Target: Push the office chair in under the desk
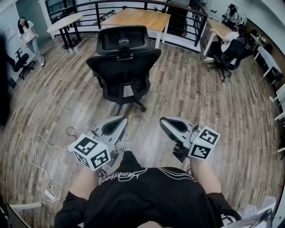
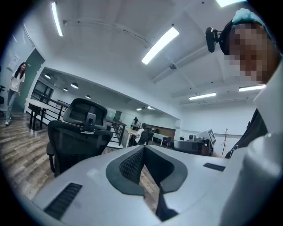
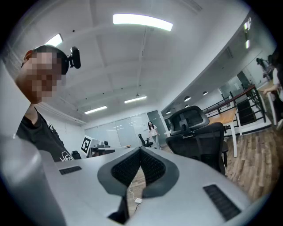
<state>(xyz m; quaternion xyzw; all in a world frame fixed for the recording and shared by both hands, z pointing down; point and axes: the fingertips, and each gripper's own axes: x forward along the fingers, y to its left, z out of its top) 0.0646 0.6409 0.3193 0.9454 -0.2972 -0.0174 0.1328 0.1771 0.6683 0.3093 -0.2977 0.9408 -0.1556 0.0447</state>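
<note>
A black office chair (image 1: 123,67) with a headrest stands on the wood floor, its back towards me and a little way out from the wooden desk (image 1: 138,18) behind it. My left gripper (image 1: 121,119) and right gripper (image 1: 163,120) are held level near my body, well short of the chair and touching nothing. The jaws of both are shut with nothing between them. The left gripper view has the chair (image 2: 77,137) to the left beyond its closed jaws (image 2: 142,148). In the right gripper view the chair (image 3: 199,137) stands to the right of the closed jaws (image 3: 140,150).
A white cable with an adapter (image 1: 44,178) lies on the floor at my left. A person sits in another black chair (image 1: 229,53) at the back right. Someone stands at the far left (image 1: 27,33). A white table (image 1: 64,22) and a black railing (image 1: 133,4) line the back.
</note>
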